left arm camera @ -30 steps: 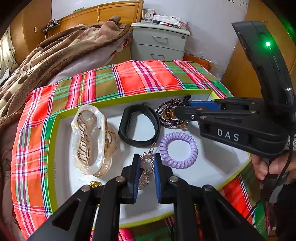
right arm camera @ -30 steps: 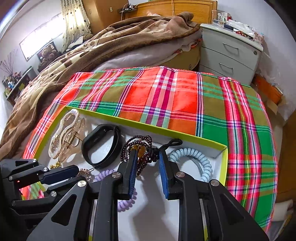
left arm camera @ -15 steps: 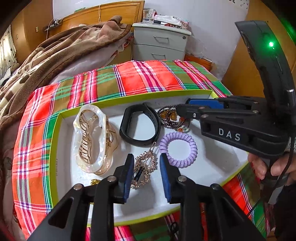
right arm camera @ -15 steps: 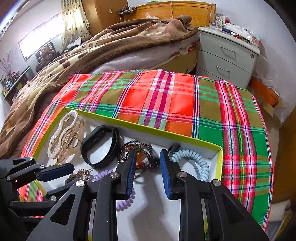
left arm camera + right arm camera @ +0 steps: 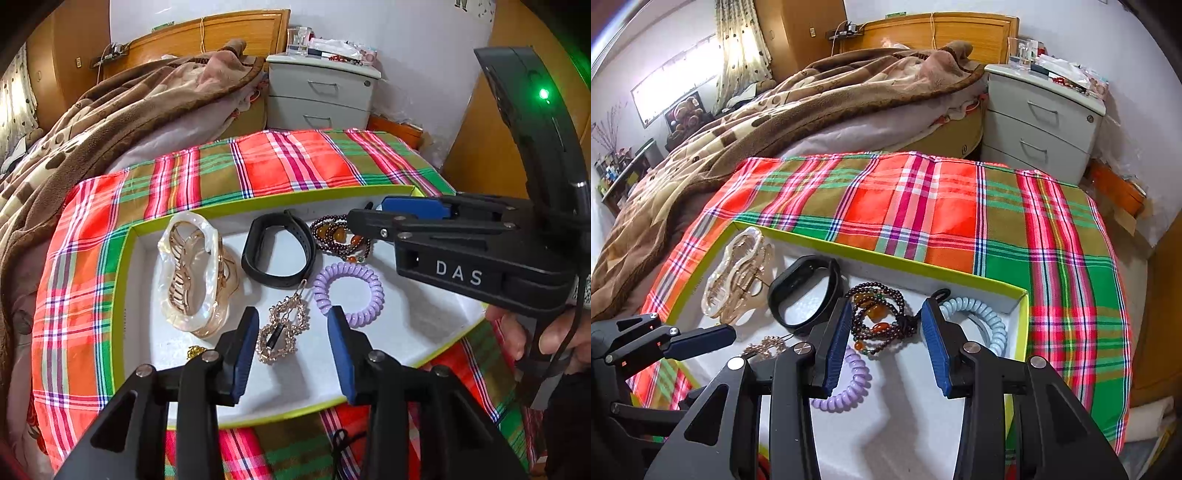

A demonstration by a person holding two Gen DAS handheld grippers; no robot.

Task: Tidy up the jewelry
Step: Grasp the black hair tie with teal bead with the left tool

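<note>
A white tray with a lime rim (image 5: 258,201) (image 5: 886,258) lies on the plaid cloth. In it are a pearly claw clip (image 5: 192,273) (image 5: 737,280), a black band (image 5: 279,253) (image 5: 805,291), a dark bead bracelet (image 5: 340,236) (image 5: 879,321), a purple coil tie (image 5: 349,291) (image 5: 846,391), a pale blue coil tie (image 5: 984,321) and a gold rhinestone hairpin (image 5: 284,328) (image 5: 764,345). My left gripper (image 5: 291,334) is open, its fingers either side of the hairpin lying on the tray. My right gripper (image 5: 886,332) is open over the bead bracelet.
The plaid cloth (image 5: 923,206) covers a table beside a bed with a brown blanket (image 5: 775,110). A grey drawer cabinet (image 5: 1041,122) stands behind. A small gold piece (image 5: 195,350) lies at the tray's near left.
Both grippers have opened. The left let go of the hairpin, which now lies on the tray. The right let go of the bead bracelet, which now rests on the tray.
</note>
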